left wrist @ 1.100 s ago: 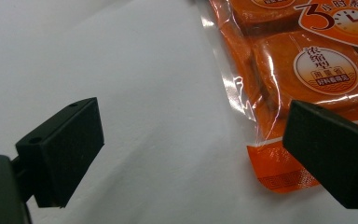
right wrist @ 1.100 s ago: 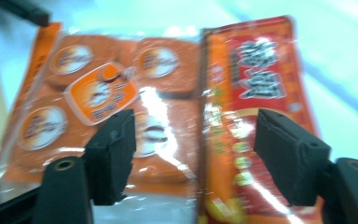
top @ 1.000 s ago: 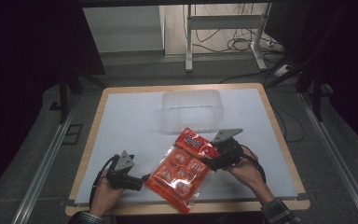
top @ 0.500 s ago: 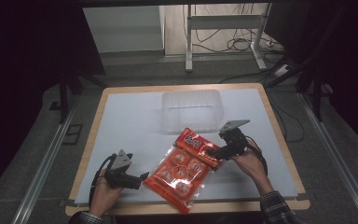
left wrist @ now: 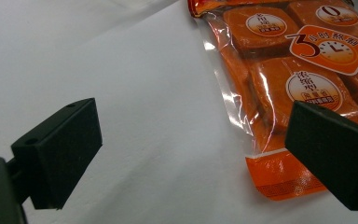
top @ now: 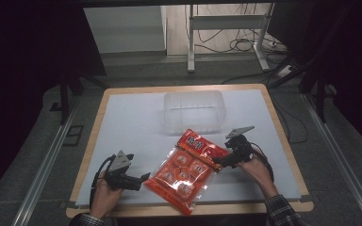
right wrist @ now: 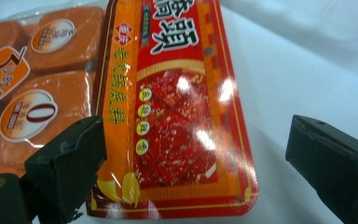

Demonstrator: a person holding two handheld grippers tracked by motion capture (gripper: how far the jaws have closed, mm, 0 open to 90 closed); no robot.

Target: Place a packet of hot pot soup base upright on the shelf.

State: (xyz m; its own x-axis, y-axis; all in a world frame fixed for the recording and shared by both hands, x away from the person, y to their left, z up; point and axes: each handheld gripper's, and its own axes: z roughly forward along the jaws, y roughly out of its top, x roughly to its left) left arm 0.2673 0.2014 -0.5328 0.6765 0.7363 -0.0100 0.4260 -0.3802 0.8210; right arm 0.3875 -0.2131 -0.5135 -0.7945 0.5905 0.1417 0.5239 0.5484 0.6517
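Observation:
An orange and red snack bag (top: 186,172) lies flat on the white table top (top: 132,127); clear windows show square orange pieces inside (left wrist: 303,70). My left gripper (top: 143,181) rests at the bag's lower left edge, open, with bare table between its jaws (left wrist: 193,126). My right gripper (top: 218,161) is at the bag's red printed top end (right wrist: 177,116). Its jaws have just been opening and now stand wide (right wrist: 198,135). That end of the bag lies between them, and the pads do not press on it.
A clear plastic container (top: 193,110) stands just behind the bag, at the middle back of the table. A wooden rim (top: 245,209) runs around the table. Beyond it are dark floor, desk legs and cables.
The right gripper has shifted a little to the right at the bag's upper right corner and sits lower. The left gripper and the bag have stayed put.

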